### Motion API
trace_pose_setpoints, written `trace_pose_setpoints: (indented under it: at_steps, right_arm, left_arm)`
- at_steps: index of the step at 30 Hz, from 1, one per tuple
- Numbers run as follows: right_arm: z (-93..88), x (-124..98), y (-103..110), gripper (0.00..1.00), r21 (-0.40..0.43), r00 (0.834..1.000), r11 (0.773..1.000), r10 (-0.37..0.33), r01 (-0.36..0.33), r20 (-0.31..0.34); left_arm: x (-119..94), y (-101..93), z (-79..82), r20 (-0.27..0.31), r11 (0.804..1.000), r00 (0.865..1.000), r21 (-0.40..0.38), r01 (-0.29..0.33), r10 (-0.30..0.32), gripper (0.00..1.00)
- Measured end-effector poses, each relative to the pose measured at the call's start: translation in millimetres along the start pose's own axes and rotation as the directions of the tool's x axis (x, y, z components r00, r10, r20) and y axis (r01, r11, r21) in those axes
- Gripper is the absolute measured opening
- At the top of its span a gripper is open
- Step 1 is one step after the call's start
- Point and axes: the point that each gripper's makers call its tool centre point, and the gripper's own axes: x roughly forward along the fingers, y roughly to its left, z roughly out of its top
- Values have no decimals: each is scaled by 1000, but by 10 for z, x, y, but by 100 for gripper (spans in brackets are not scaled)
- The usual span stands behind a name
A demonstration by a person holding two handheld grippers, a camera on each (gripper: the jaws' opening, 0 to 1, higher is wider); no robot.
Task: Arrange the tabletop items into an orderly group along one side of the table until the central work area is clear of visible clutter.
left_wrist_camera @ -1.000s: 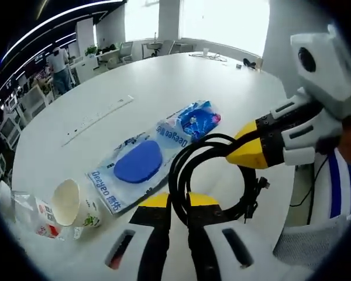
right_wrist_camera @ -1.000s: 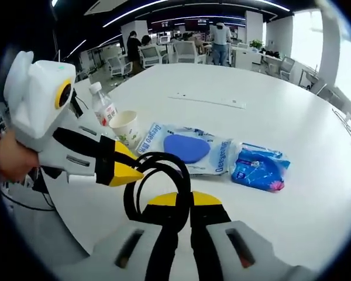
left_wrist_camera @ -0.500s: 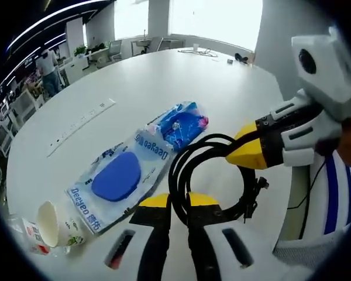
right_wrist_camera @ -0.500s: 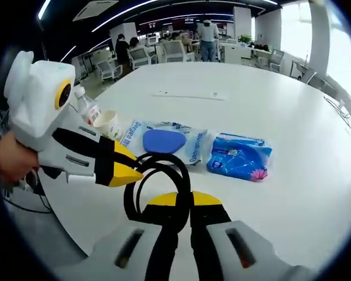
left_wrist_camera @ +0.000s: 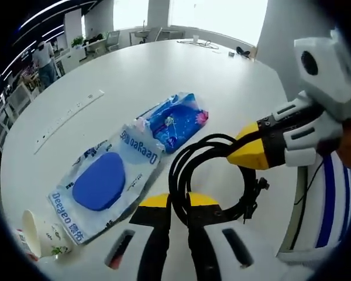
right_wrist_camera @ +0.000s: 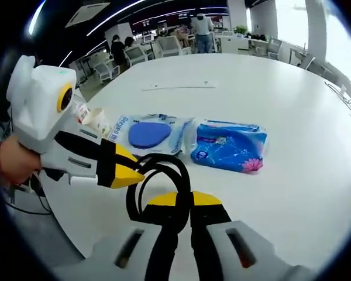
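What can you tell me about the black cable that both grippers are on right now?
The black cable is a thick, rubbery-looking cord wound into a few round loops. A dark plug or connector pokes out near one side of the coil. It seems lifted above the white table, near its edge. The left gripper is shut on the lower part of the loops, and the right gripper is shut on the coil from the other side. Nothing else touches it.

Definitely an open-plan office — big round white meeting table (right_wrist_camera: 292, 111) with a long white power strip (left_wrist_camera: 67, 115) set into it, rows of desks with grey swivel chairs (right_wrist_camera: 105, 69) behind, people standing around (right_wrist_camera: 202, 26), linear ceiling strip lights (right_wrist_camera: 140, 12) overhead, and bright floor-to-ceiling windows (left_wrist_camera: 216, 17) along one wall.
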Motion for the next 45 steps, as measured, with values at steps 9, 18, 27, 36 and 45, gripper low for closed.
trace_pose_setpoints:
  at_steps: [9, 18, 27, 36, 45]
  right_arm:
    - [-63, 181, -71, 4, 22, 999, 999, 36, -36, -22]
    - [-113, 298, -139, 4, 42, 998, 998, 47, -45, -39]
    - [-155, 370, -180, 5, 34, 997, 998, 58, -56, -46]
    - [-212, 438, -216, 6, 22, 997, 999, 50, -48, -60]
    - [-197, 449, -217, 8, 4, 998, 999, 50, -50, -47]
  left_arm:
    - [201, 76, -67, -45, 1000, 999, -20, -3, 2, 7]
    - [316, 111, -94, -68, 1000, 998, -31, 3, -5, 7]
    - [377, 115, -109, -77, 1000, 997, -25, 5, -7, 7]
    - [408, 120, -116, -75, 1000, 997, -19, 5, -6, 7]
    - [401, 134, -114, -65, 1000, 998, -9, 3, -4, 9]
